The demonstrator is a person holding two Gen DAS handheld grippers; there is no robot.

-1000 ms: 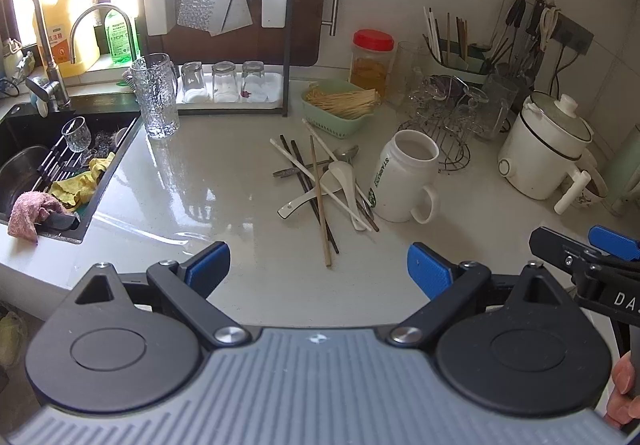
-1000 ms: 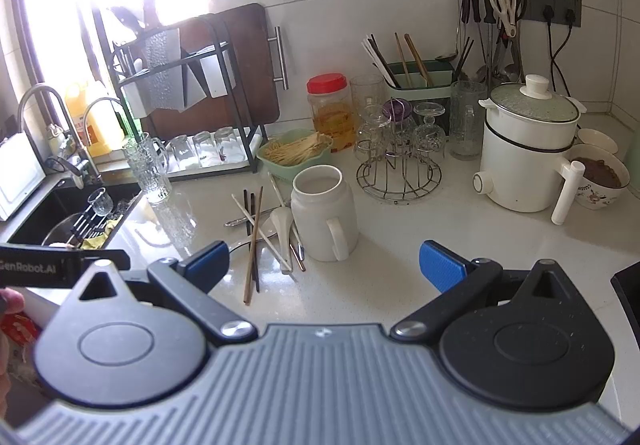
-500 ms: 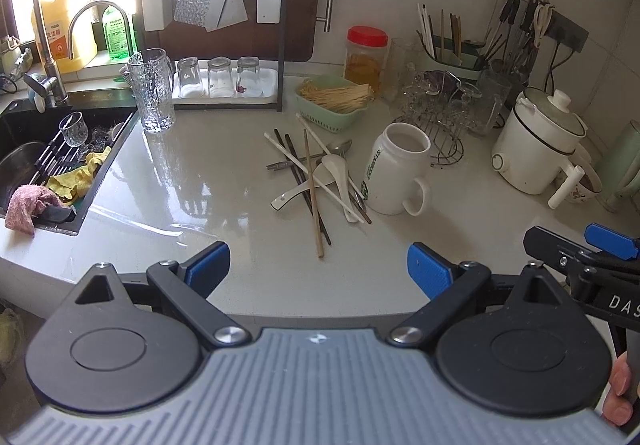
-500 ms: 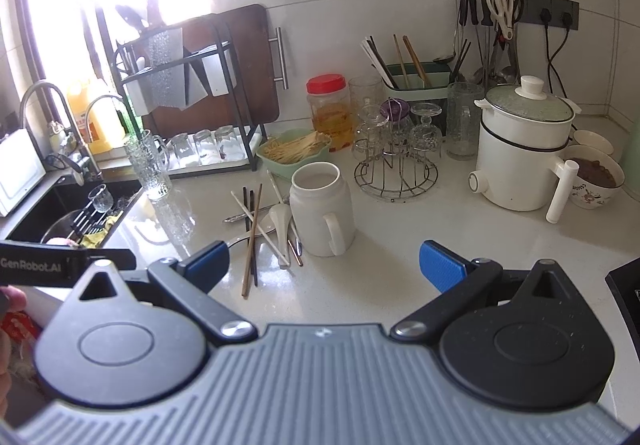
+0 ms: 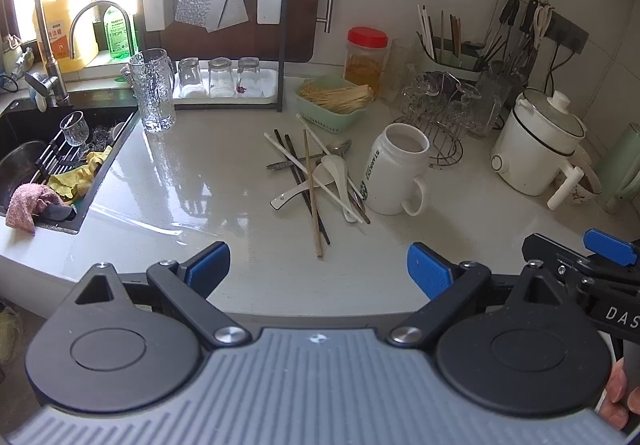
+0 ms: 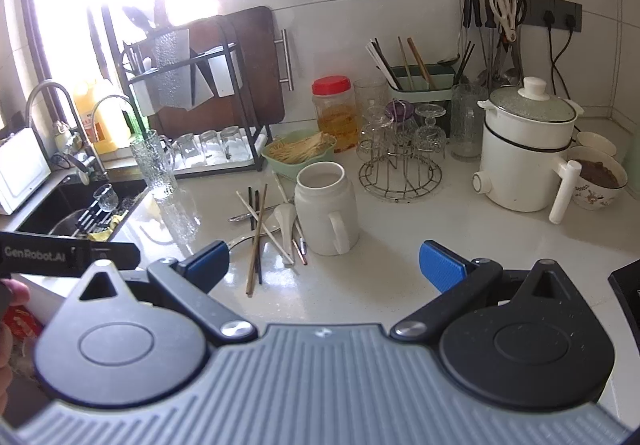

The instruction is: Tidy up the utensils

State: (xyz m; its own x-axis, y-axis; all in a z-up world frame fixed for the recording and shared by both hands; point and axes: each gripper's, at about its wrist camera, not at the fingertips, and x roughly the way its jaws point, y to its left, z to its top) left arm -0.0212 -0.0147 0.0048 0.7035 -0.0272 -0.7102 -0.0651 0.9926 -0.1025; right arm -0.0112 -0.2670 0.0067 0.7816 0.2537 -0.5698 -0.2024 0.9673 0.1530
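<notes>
Nothing looks sorted yet. Ahead of both tongs, the bench (image 5: 200, 181) carries a white mug (image 5: 394, 169), beside it a loose utensil pile (image 5: 316, 181), seemingly chopsticks and spoons. Left tongs (image 5: 318, 265) and right tongs (image 6: 324, 261) gape apart, empty.

white mug (image 5: 394, 173) reads "starbucks", seemingly; right claw (image 5: 618, 311) body shows "das"; left claw (image 6: 60, 255) body "genrobot.ai".
</notes>
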